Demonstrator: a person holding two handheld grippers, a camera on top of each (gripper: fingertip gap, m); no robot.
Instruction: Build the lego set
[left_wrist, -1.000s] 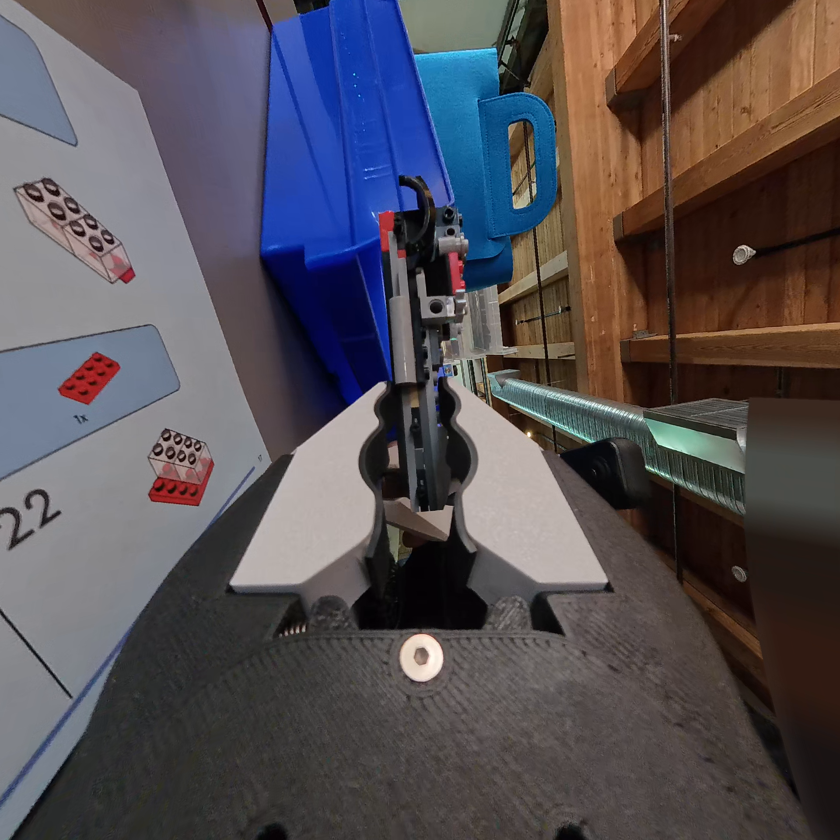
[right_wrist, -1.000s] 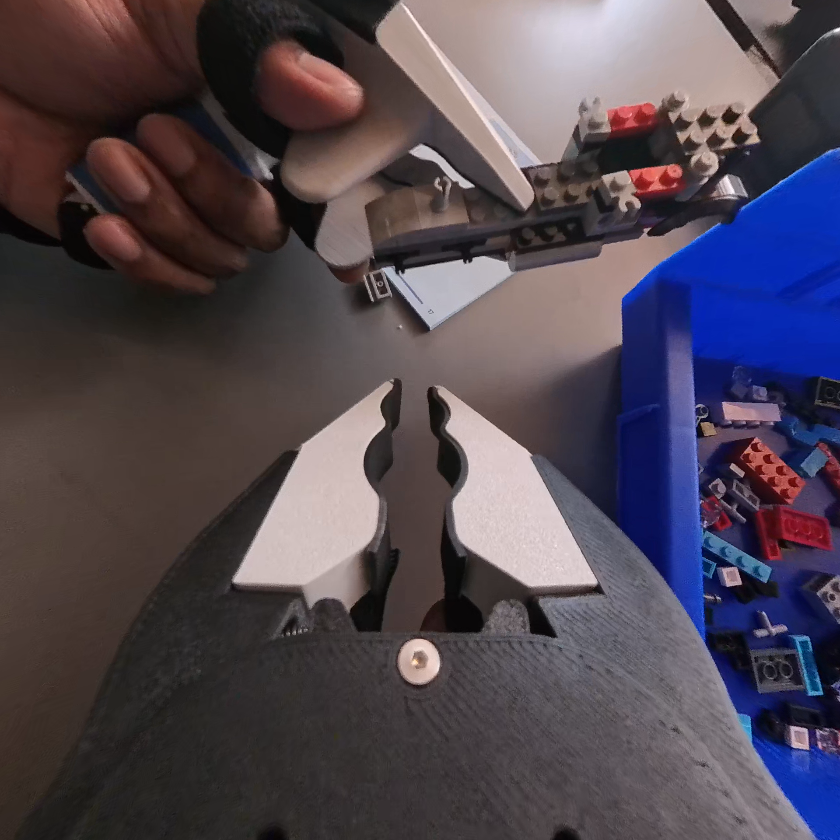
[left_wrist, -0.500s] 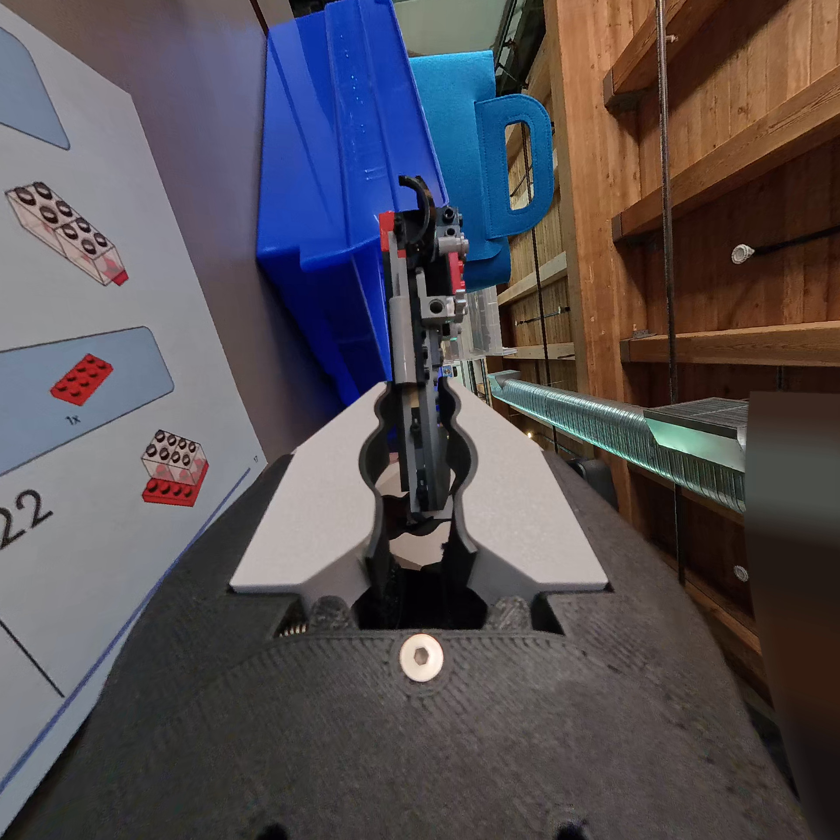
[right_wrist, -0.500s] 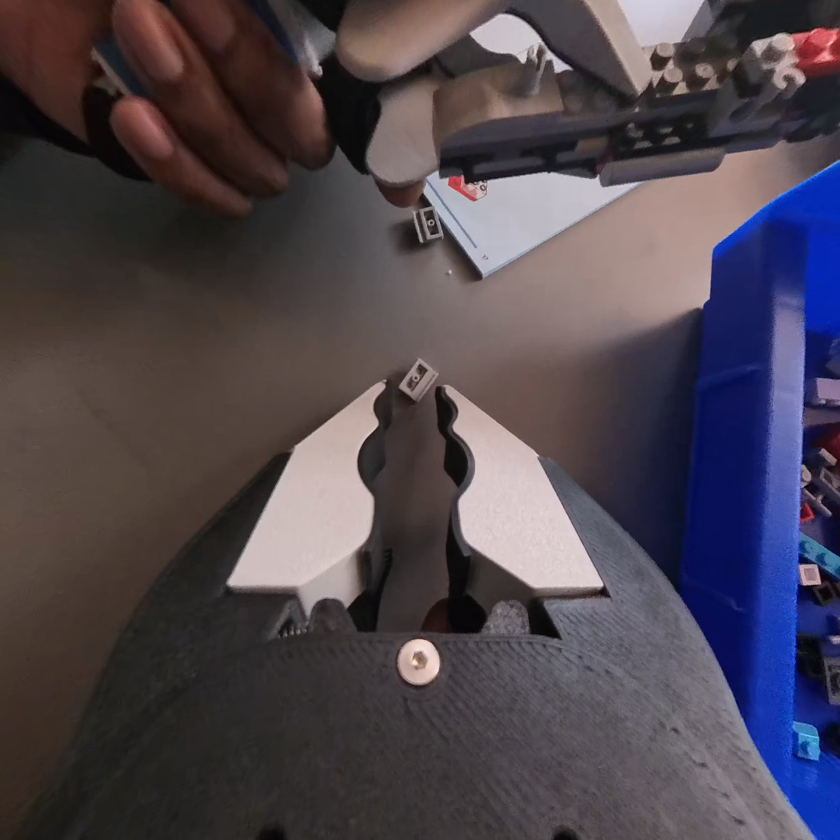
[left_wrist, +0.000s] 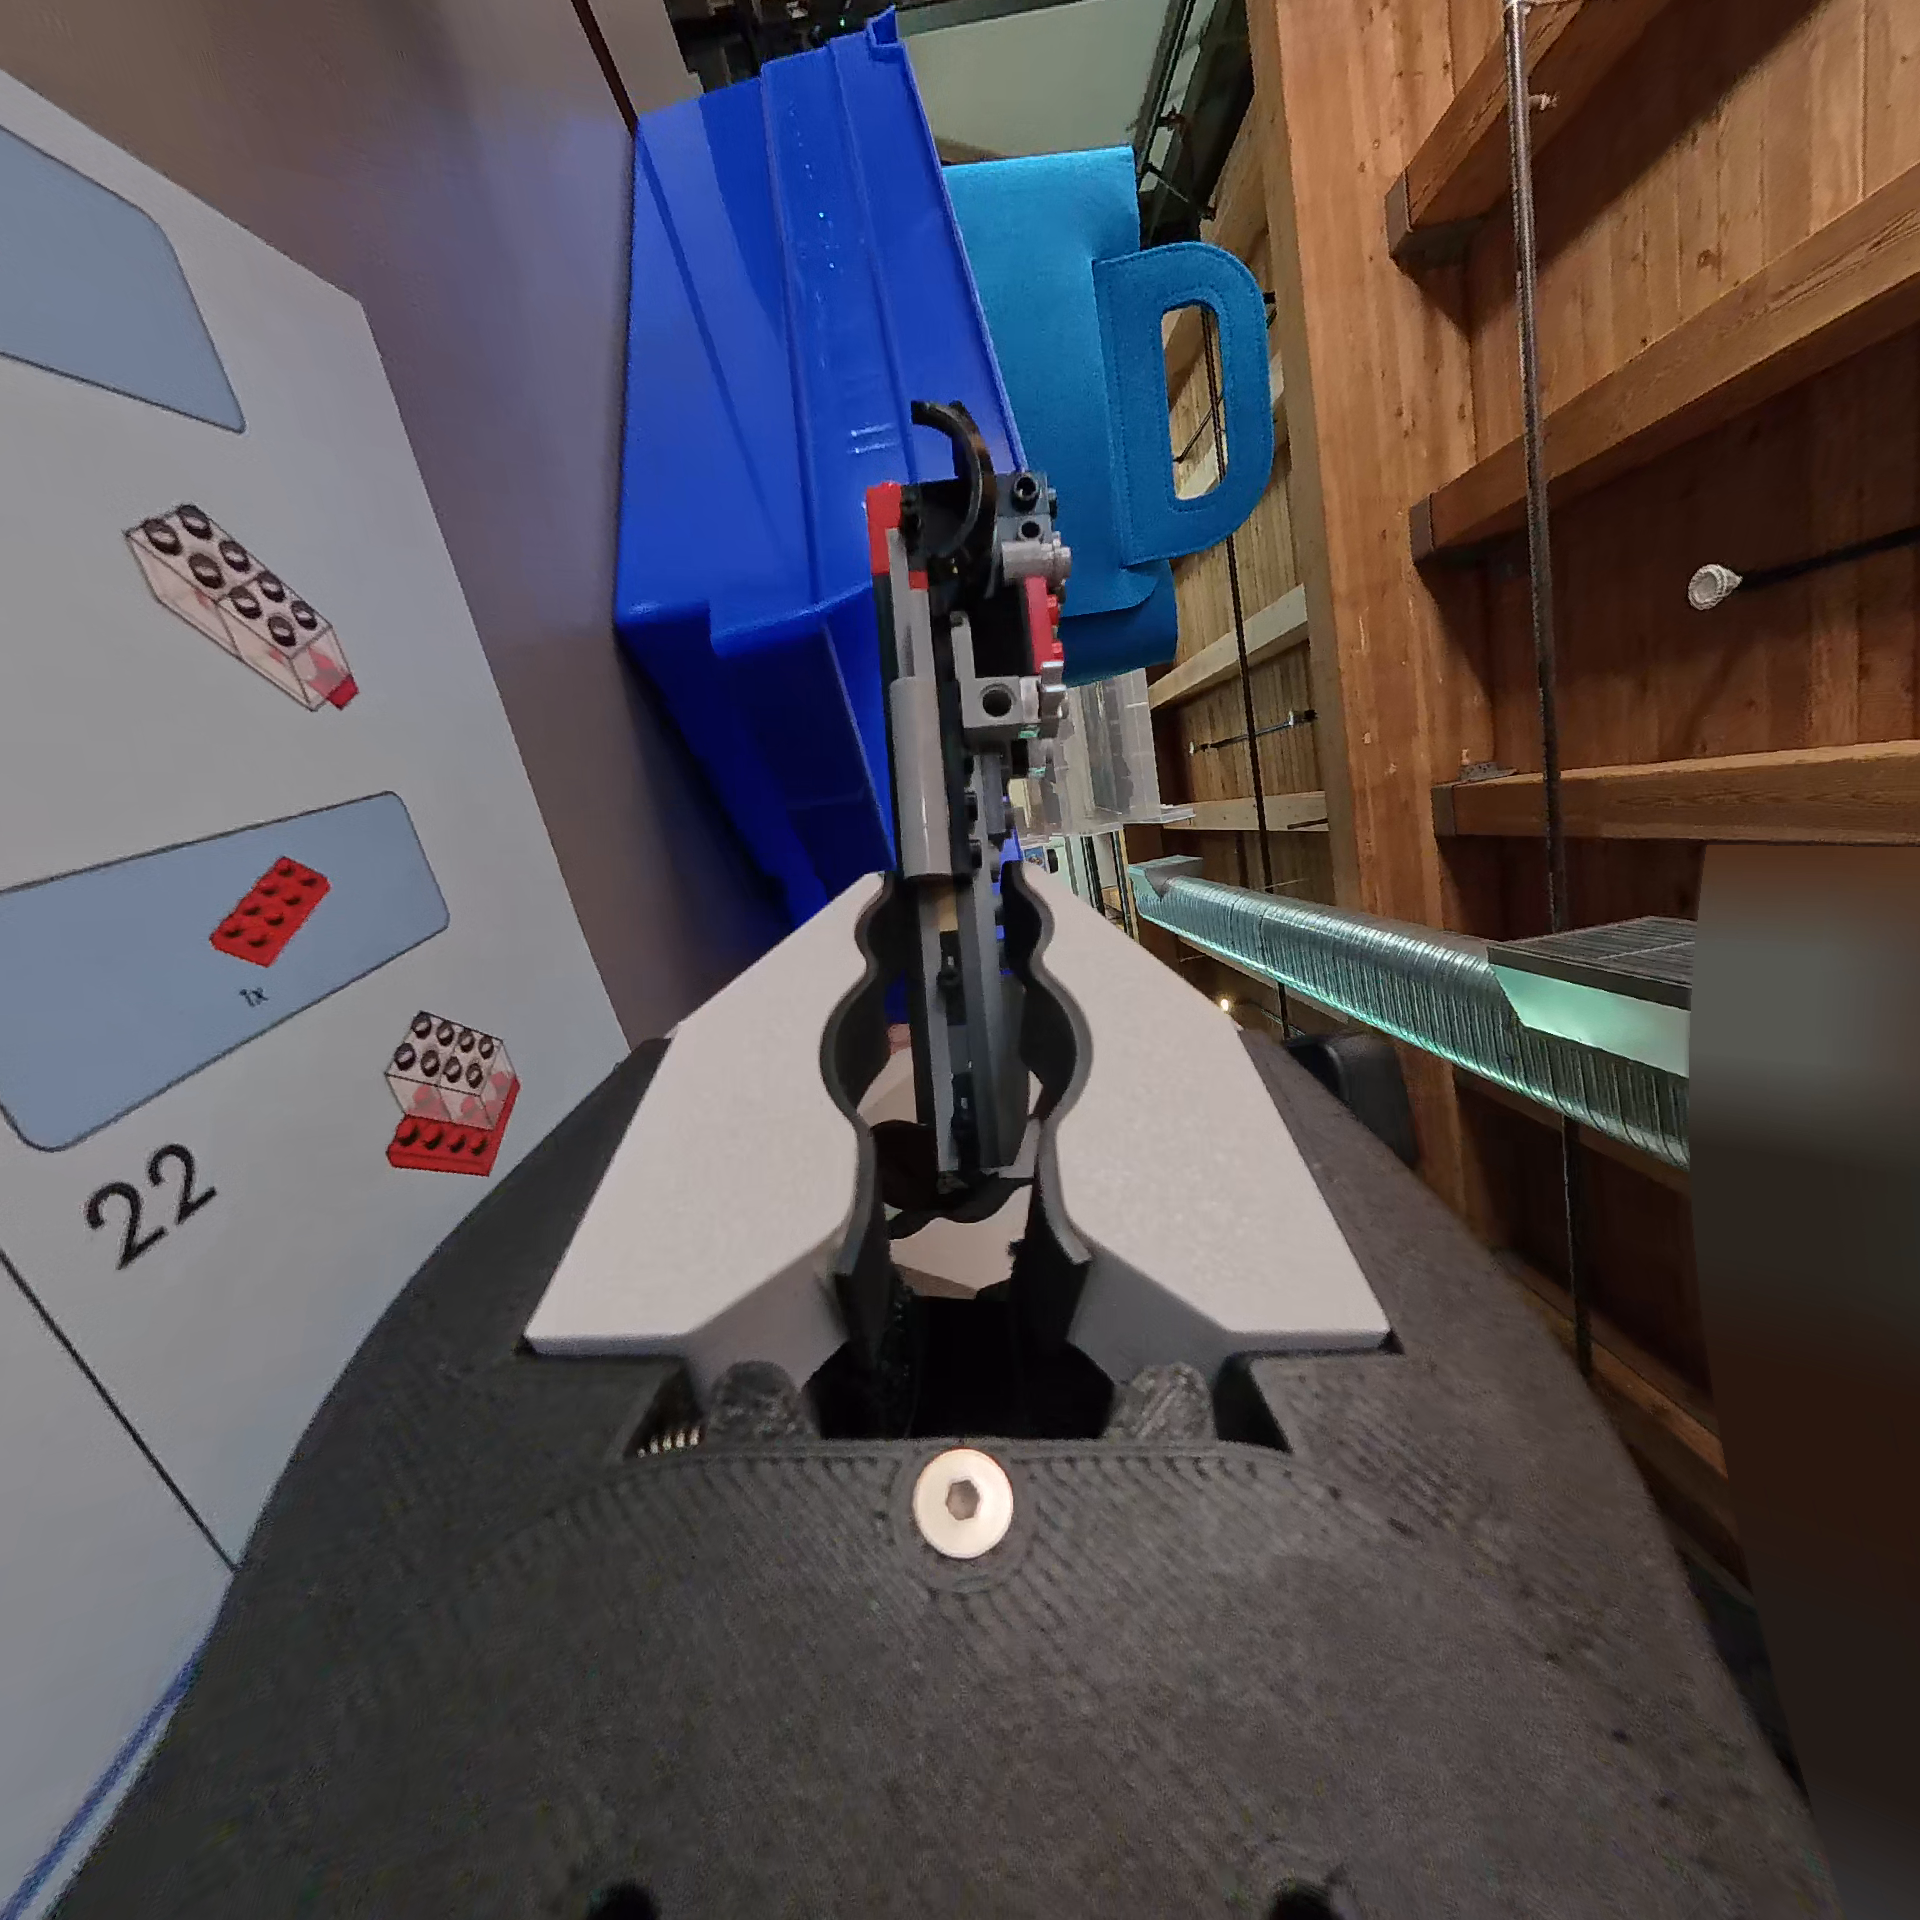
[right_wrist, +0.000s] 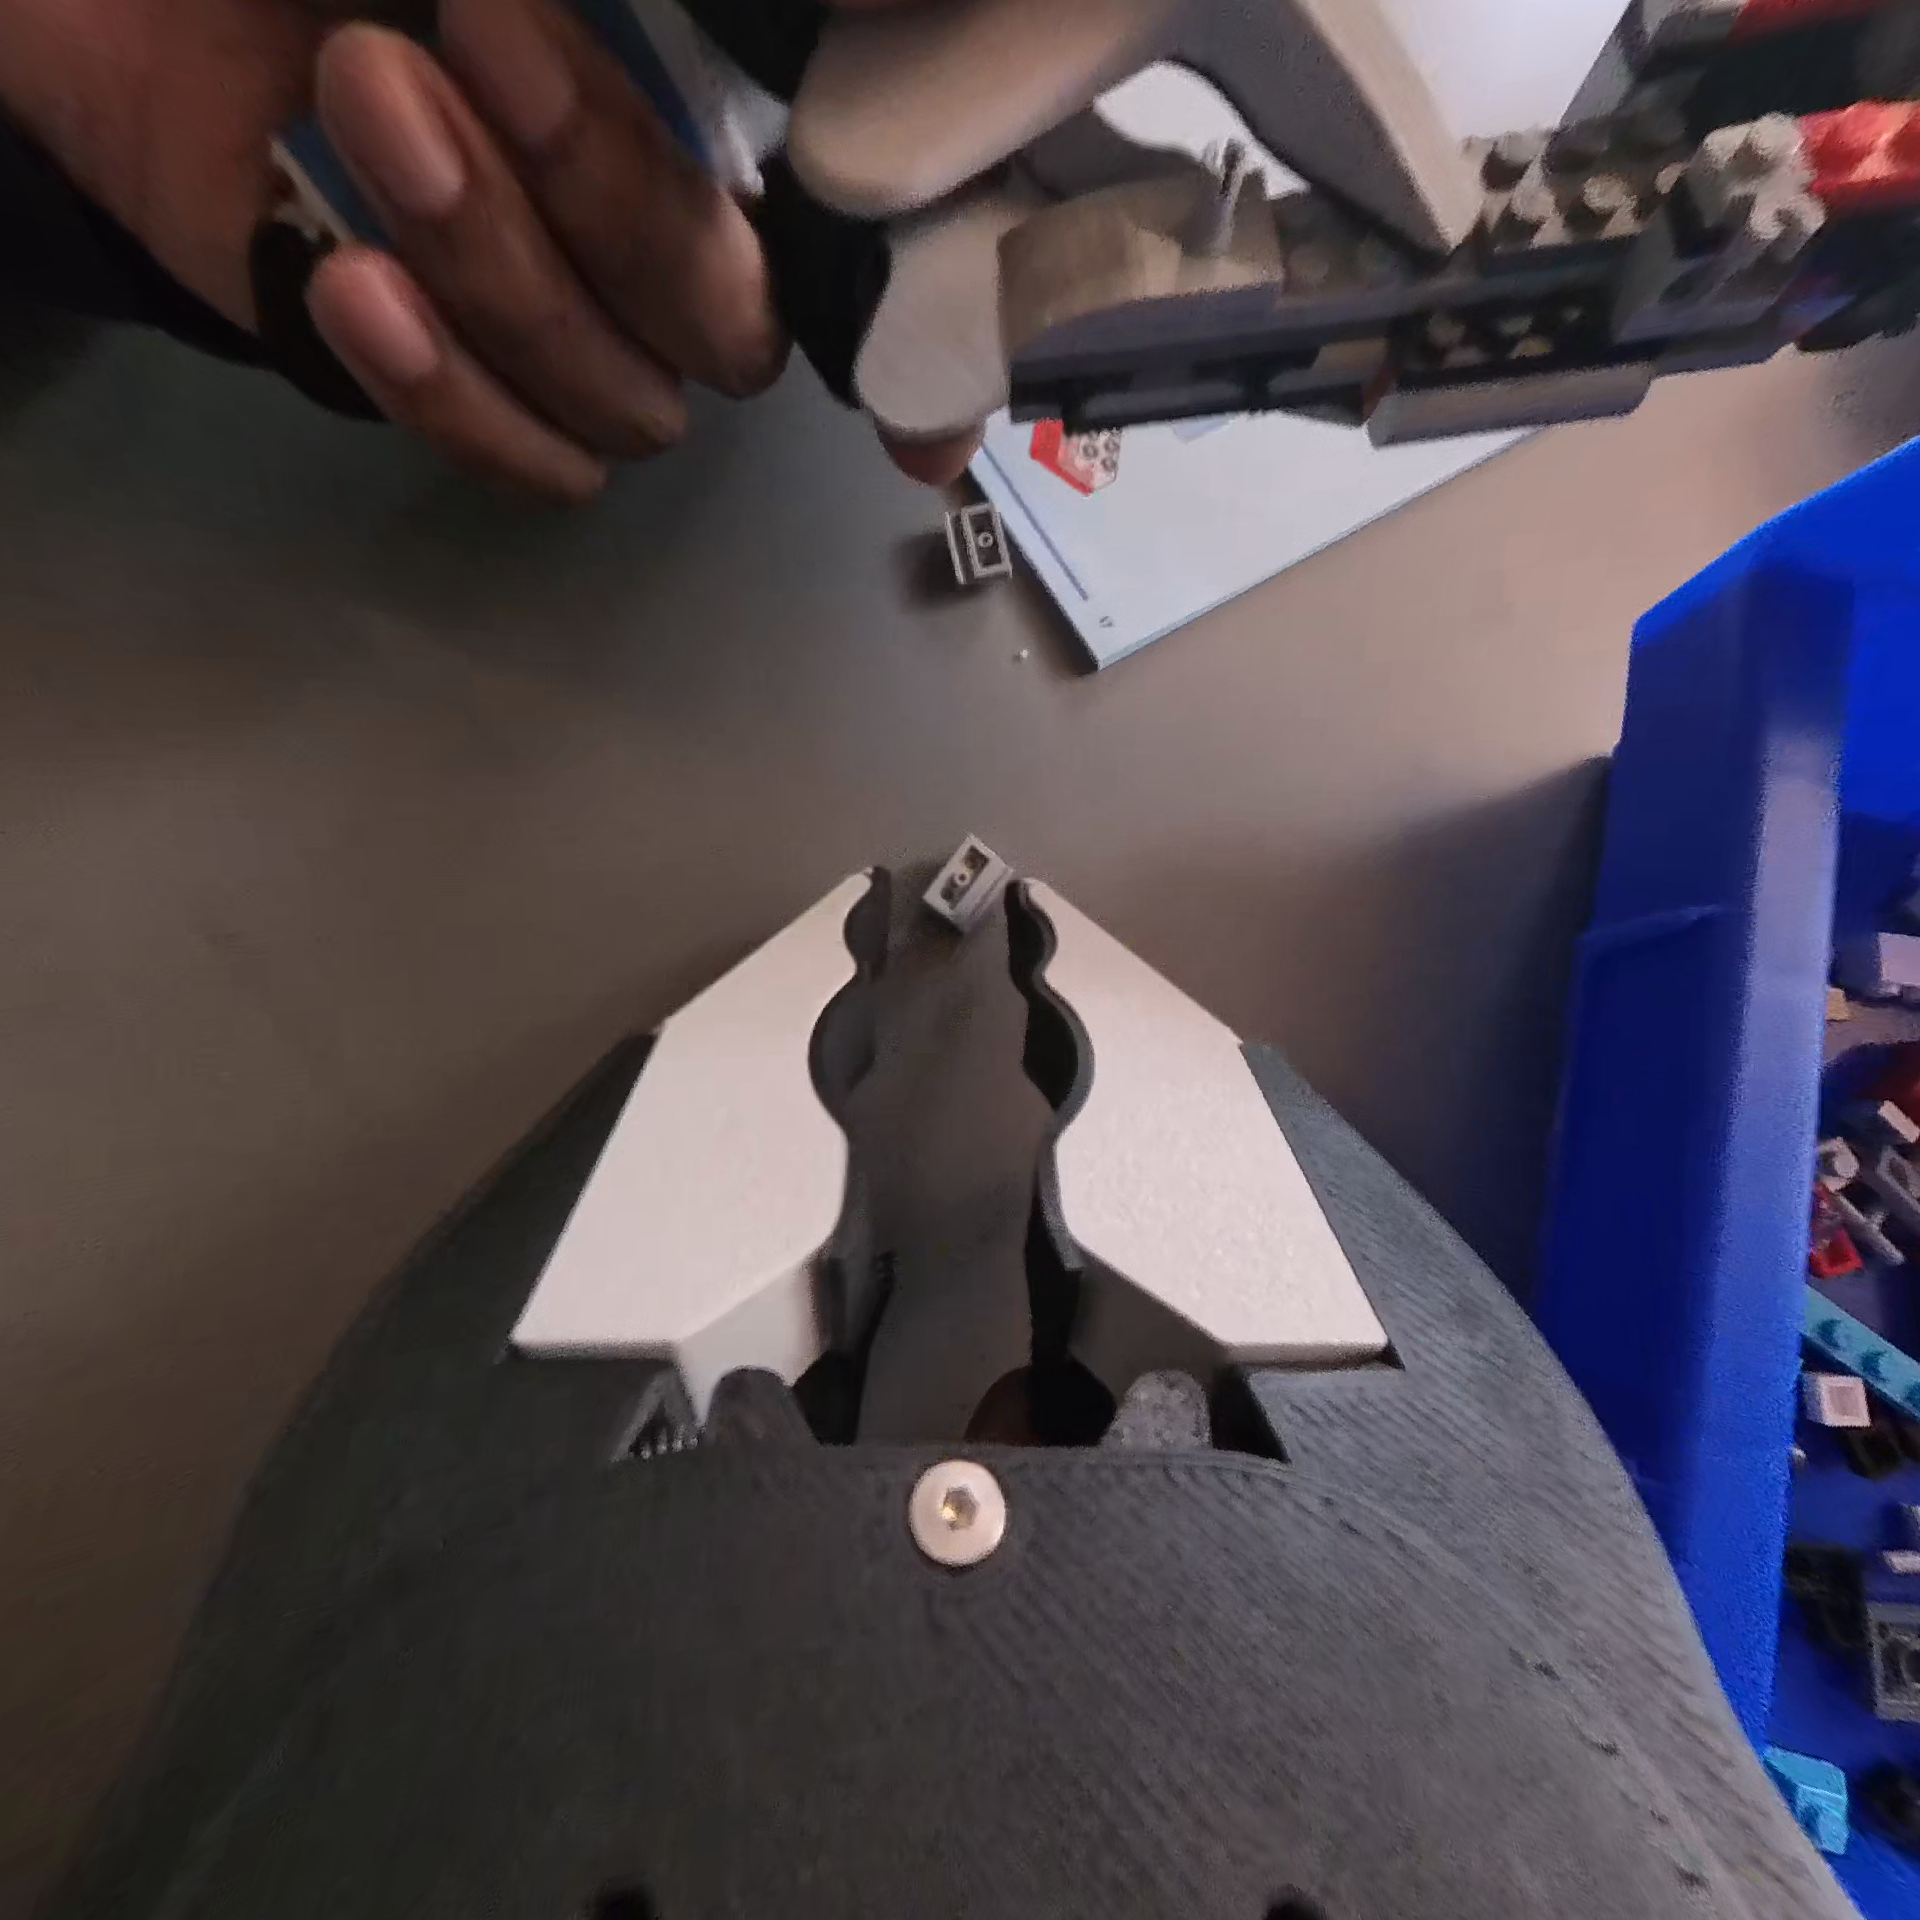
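Clamping the long grey, black and red lego assembly (left_wrist: 951, 831) above the dark table (right_wrist: 416, 831) so its studs stay reachable, the left gripper (left_wrist: 954, 904) steadies it while the right gripper (right_wrist: 943, 894) straddles, fingers apart, a small grey brick (right_wrist: 966, 881), apparently to grasp it.

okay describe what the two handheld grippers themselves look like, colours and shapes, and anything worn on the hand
Both match: the left gripper and right gripper each have a black, ribbed 3D-printed body with a silver hex screw at its centre. Their two pale grey fingers are wedge-shaped, with wavy, scalloped dark inner edges. The hand at the top of the right wrist view seems to wear a black strap or fingerless glove; blur hides details.
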